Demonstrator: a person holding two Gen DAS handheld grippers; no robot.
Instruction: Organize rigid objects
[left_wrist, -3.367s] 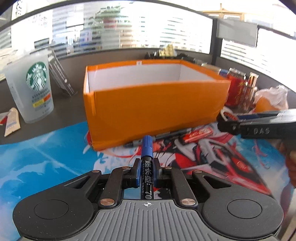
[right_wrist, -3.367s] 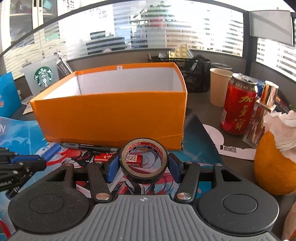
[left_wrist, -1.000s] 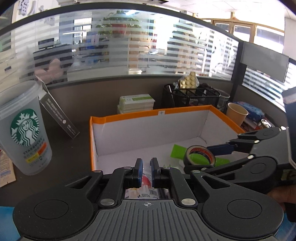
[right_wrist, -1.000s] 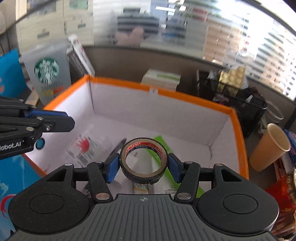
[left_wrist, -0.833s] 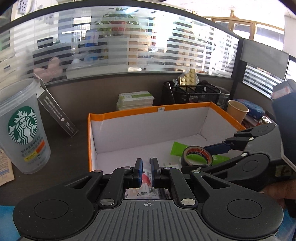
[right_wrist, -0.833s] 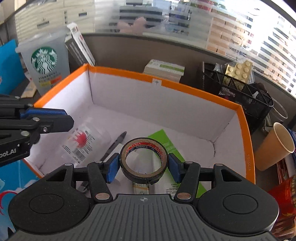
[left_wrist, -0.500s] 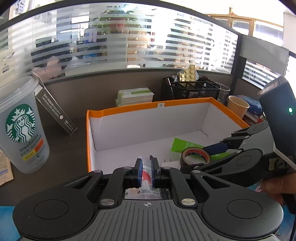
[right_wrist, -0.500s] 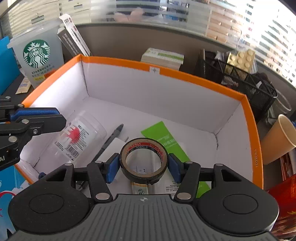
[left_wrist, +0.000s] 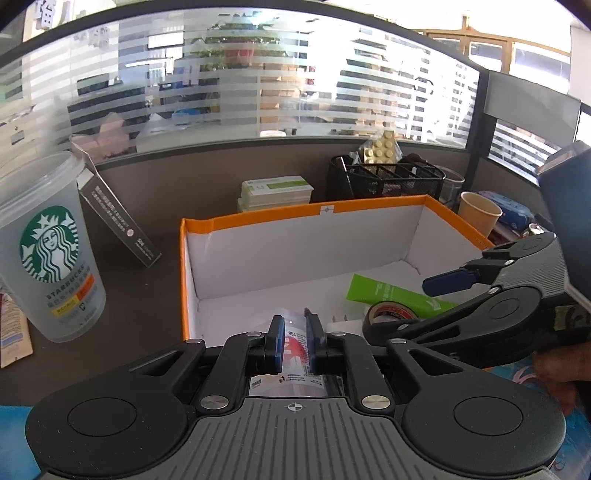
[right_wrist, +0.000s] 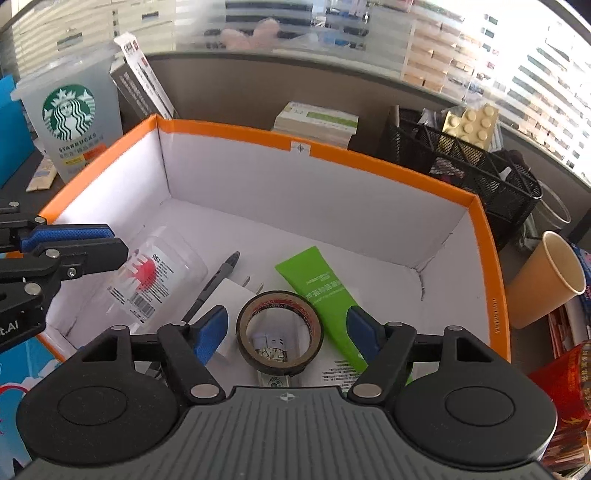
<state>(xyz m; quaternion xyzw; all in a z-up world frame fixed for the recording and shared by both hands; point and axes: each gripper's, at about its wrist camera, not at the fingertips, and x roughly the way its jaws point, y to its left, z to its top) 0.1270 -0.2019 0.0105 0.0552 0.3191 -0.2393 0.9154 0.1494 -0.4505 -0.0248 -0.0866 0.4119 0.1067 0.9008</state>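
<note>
The tape (right_wrist: 277, 330) now sits free between your right gripper's (right_wrist: 286, 332) blue pads instead of being pinched: half a second ago both pads pressed its rim, and the jaws have just been opening, so there is clear space on either side of the roll. It rests inside the box (right_wrist: 484, 236), on the white plug (right_wrist: 236, 295) and papers near the front wall, with the green tube (right_wrist: 317, 284) just to its right and the black pen (right_wrist: 218, 280) to its left. That reads as the drop being made, so this item looks stowed; you judge the roll settled only if it does not tip when you lift away. The tape lies between the spread fingers, touching neither, low and central in the right wrist view, so a straight pull up and back should clear it without dragging. Your left gripper (left_wrist: 294, 341) hangs over the box's near left corner with its jaws almost closed and nothing between them; the clear cup (right_wrist: 155, 273) with the red label lies on the box floor just beneath and beyond its tips, not held. Outside the box, the Starbucks cup (left_wrist: 48, 254) stands well to the left and the paper cup (right_wrist: 546, 277) to the right.
</note>
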